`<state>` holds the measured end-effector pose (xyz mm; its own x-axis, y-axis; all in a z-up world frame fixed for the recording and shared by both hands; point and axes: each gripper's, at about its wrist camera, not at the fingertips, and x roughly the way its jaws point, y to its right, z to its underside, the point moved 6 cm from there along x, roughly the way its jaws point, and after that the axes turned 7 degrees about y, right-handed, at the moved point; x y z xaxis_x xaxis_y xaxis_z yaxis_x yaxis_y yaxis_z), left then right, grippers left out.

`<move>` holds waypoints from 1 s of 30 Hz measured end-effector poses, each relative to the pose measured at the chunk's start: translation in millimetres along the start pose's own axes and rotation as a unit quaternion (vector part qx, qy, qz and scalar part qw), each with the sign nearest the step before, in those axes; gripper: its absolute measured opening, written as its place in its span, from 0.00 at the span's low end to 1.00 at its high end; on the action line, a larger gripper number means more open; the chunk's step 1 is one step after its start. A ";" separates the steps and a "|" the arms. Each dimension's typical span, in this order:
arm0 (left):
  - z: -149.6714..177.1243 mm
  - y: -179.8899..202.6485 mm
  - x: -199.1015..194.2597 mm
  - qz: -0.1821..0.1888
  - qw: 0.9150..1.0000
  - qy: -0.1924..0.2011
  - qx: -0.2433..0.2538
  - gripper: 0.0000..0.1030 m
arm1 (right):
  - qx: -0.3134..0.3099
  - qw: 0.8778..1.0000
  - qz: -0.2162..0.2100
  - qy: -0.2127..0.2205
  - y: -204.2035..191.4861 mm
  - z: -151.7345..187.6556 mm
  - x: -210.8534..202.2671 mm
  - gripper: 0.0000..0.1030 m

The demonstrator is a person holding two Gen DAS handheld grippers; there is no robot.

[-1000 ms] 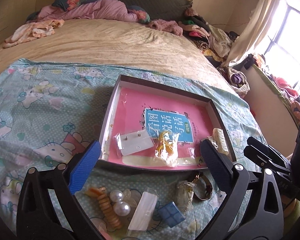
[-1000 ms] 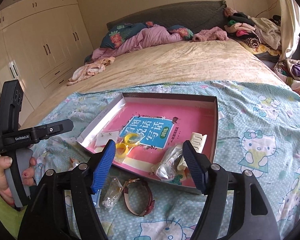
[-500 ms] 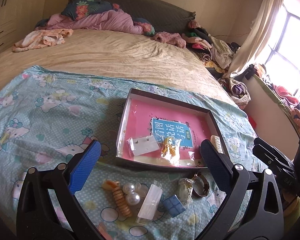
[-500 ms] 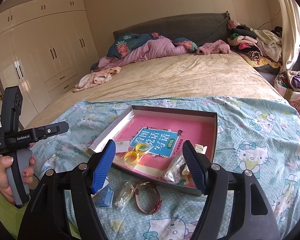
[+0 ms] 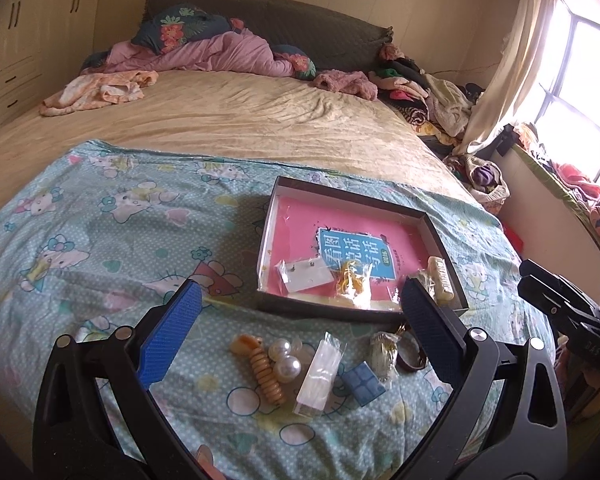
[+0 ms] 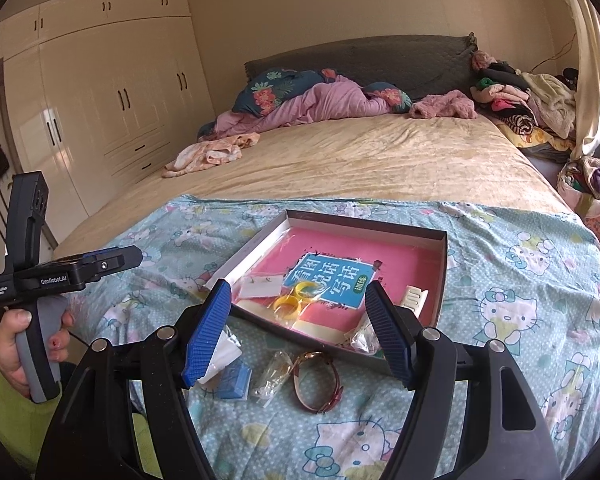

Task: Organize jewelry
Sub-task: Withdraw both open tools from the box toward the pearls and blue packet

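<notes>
From my feed, the bed (image 5: 260,120) carries a patterned sheet (image 5: 100,240) with the shallow box (image 5: 444,240) on it. My left hand-held gripper (image 5: 296,332) and right hand-held gripper (image 6: 300,328) both hover level above the sheet, fingers spread wide, gripping nothing (a hand (image 6: 8,344) grips the left handle). Loose jewelry lies before the box: watch (image 6: 316,380), bead bracelet (image 5: 266,374), pearls (image 5: 286,360).

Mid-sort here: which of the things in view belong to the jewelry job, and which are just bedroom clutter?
Job:
box
pearls
beaded bracelet
watch
yellow rings bag
earring card
blue case

Clutter:
pink quilt
clothes pile
wardrobe
</notes>
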<state>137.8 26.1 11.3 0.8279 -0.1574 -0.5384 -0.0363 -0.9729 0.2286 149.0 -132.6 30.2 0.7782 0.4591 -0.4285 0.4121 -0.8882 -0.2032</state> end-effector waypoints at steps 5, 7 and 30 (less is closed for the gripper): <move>9.1 -1.7 -4.7 -0.009 1.000 -0.002 0.006 0.91 | -0.007 1.000 -0.008 -0.007 -6.6 5.5 -3.2 0.66; 13.6 -0.6 -5.7 -0.012 1.000 -0.004 0.010 0.91 | -0.010 1.000 -0.010 -0.011 -8.7 7.9 -4.0 0.66; 58.9 11.7 2.9 -0.024 0.998 -0.038 0.053 0.91 | -0.016 0.997 -0.031 -0.063 -20.6 50.2 3.8 0.66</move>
<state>106.8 4.3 -35.4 0.7852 -0.1183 -0.6078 -0.0599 -0.9915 0.1155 119.7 -113.5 -11.5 0.6860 0.5050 -0.5239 0.4737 -0.8564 -0.2053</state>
